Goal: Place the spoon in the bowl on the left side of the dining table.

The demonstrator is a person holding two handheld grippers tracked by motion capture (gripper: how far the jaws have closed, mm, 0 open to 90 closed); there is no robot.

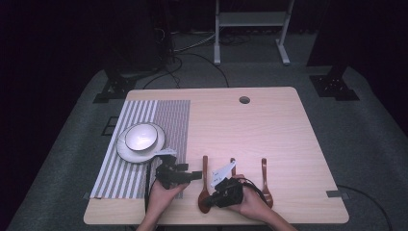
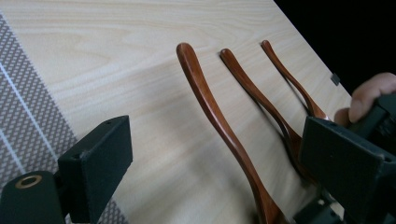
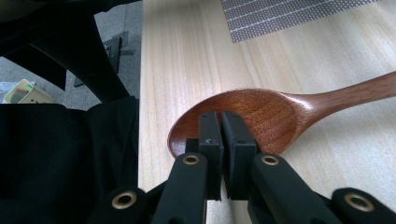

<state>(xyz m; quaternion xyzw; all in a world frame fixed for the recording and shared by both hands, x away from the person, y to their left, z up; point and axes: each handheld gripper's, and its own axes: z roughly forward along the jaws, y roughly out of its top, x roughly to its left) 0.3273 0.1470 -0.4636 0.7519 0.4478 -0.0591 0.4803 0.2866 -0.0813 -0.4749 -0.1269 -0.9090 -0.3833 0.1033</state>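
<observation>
**Right gripper closed over the nearest spoon's bowl**

While the right gripper (image 3: 222, 135) sits with its jaws pressed narrow together, nothing between them, its tips hang right over the bowl of the left spoon (image 3: 261, 112); whether they touch the wood I cannot tell. In the high view this gripper (image 1: 211, 195) lies at the near edge of the table (image 1: 269, 125). The left gripper (image 1: 195, 175), just left of it, has its jaws wide and holds nothing. Three wooden spoons lie side by side: the left spoon (image 1: 204, 180), a middle spoon (image 2: 254, 93) and a right spoon (image 1: 265, 180). Farther left, a bowl (image 1: 141, 136) stands on a plate (image 1: 126, 153) on a striped mat (image 1: 163, 120).
</observation>
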